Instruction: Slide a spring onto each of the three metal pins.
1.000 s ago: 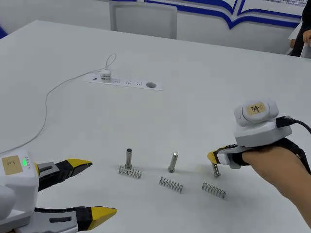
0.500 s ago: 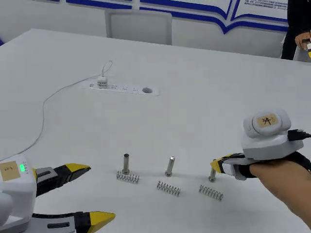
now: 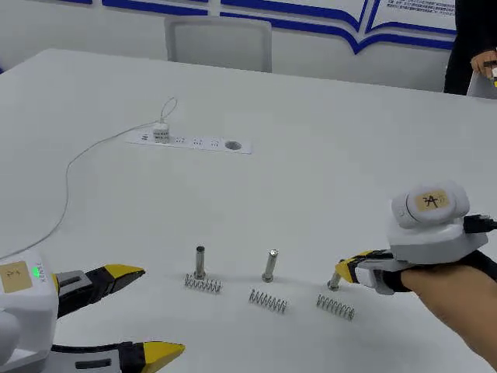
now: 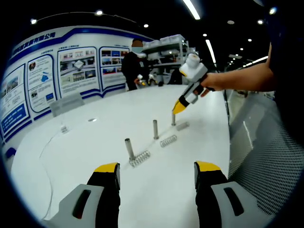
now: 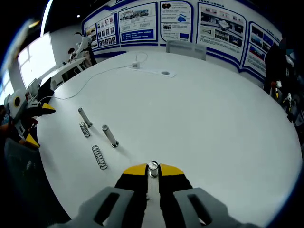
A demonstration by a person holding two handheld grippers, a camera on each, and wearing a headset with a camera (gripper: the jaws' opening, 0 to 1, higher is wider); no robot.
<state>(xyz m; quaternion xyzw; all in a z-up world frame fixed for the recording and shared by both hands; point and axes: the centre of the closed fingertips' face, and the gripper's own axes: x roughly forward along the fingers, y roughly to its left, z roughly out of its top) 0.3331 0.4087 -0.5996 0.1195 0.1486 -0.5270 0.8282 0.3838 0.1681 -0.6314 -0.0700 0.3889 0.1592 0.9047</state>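
Head view shows the third pin standing on the white worktop with the right gripper on it. The yellow tips are pressed together on the pin's upper end, and the right gripper view shows its round head pinched between them. The third spring lies flat just beneath those tips, near the pin's foot, on the person's side.

To this gripper's left stand the middle pin and the far pin, both upright and bare. The middle spring and the far spring each lie beside their own pin's foot. The left gripper hangs well apart from the row with its jaws spread wide and nothing between them; the far pin is the one nearest its tips.

From where I stand the pins look stiff, smooth and narrow-footed, so a sideways nudge could easily tip one. With the head clamped, the top is blocked; a hold low on the shank would leave it free for a spring.

The springs look light and lively — apt to roll, or to flick out under a hard squeeze. I'd take one gently across its coils near the middle, keeping both ends open.

Beyond the right gripper, far up the worktop, lie a power strip and its cable.
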